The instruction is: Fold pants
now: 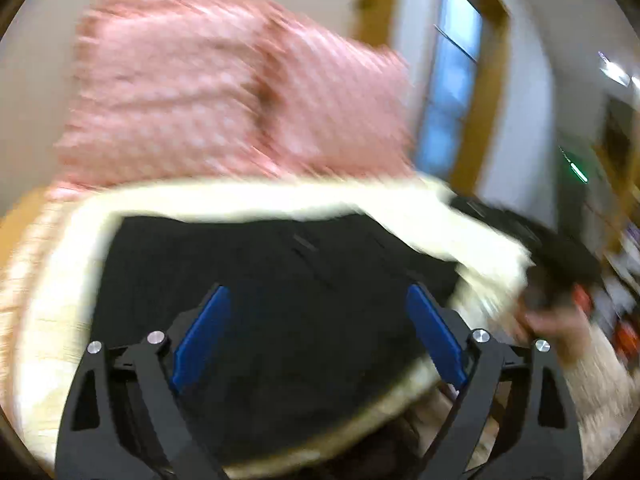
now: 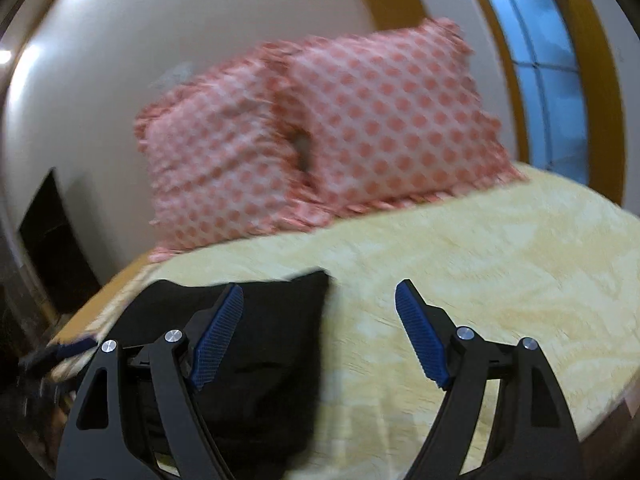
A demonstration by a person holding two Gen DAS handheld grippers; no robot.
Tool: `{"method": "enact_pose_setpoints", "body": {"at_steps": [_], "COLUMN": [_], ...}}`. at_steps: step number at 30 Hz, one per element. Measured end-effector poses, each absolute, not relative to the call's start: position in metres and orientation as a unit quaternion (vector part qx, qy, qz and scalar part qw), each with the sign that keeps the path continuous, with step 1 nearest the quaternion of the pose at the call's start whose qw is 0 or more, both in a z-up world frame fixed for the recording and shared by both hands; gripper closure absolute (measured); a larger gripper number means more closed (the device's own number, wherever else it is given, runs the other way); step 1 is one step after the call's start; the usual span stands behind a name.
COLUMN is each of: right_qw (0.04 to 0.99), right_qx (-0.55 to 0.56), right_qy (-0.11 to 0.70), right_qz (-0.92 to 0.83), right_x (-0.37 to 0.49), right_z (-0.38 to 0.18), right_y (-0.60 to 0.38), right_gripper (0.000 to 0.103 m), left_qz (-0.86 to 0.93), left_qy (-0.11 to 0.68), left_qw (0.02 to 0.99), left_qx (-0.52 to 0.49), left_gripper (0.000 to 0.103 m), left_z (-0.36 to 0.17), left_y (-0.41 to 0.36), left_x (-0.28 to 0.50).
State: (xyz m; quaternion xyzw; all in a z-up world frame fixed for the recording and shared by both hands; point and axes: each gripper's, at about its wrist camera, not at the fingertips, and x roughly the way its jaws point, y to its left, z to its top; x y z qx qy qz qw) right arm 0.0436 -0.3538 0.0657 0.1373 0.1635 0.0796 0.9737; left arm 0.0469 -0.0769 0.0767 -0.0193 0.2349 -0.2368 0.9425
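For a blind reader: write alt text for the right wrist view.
Open right gripper hovers over black pants lying on a yellow bedspread, nothing between its blue fingers. Two pink dotted pillows lean against the wall behind, beside a window.

The pants are plain black. The bed cover is pale yellow with a faint lighter pattern. Two pillows are white with rows of salmon-pink dots and pink frilled edges. Each tool is black with blue ribbed pads. The window glass is blue, its frame ochre.
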Motion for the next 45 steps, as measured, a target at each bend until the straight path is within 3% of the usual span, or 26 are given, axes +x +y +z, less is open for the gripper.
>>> {"method": "enact_pose_setpoints", "body": {"at_steps": [6, 14, 17, 21, 23, 27, 32, 37, 43, 45], "right_qw": [0.973, 0.94, 0.937, 0.926, 0.923, 0.896, 0.849, 0.842, 0.854, 0.863], "right_qx": [0.021, -0.026, -0.041, 0.06, 0.124, 0.177, 0.226, 0.21, 0.182, 0.158], "right_qy": [0.171, 0.297, 0.304, 0.308, 0.303, 0.362, 0.444, 0.458, 0.447, 0.438], "right_qz": [0.157, 0.167, 0.168, 0.21, 0.2, 0.187, 0.177, 0.191, 0.195, 0.196], "right_x": [0.045, 0.064, 0.06, 0.077, 0.097, 0.151, 0.196, 0.188, 0.186, 0.184], "right_z": [0.064, 0.013, 0.015, 0.046, 0.063, 0.059, 0.026, 0.015, 0.014, 0.014], "right_y": [-0.281, -0.247, -0.242, -0.279, -0.309, -0.339, -0.349, -0.338, -0.333, -0.328], "right_gripper": [0.023, 0.022, 0.022, 0.022, 0.017, 0.017, 0.032, 0.046, 0.048, 0.053], "left_qz": [-0.134, -0.102, -0.112, -0.122, -0.128, -0.131, -0.14, -0.143, -0.142, -0.143], "left_qy": [0.247, 0.336, 0.324, 0.309, 0.301, 0.289, 0.281, 0.275, 0.275, 0.275], "left_qw": [0.96, 0.936, 0.939, 0.943, 0.945, 0.948, 0.95, 0.951, 0.951, 0.951], "left_qx": [-0.006, 0.017, 0.011, 0.012, 0.01, 0.009, 0.009, 0.01, 0.01, 0.01], "left_gripper": [0.008, 0.004, 0.004, 0.003, 0.003, 0.003, 0.002, 0.002, 0.002, 0.002], "left_z": [0.062, 0.015, 0.01, 0.007, 0.006, 0.006, 0.005, 0.004, 0.004, 0.004], "left_y": [-0.065, -0.061, -0.055, -0.053, -0.052, -0.051, -0.05, -0.05, -0.05, -0.05], "left_x": [0.067, 0.083, 0.077, 0.071, 0.069, 0.067, 0.065, 0.065, 0.065, 0.065]}}
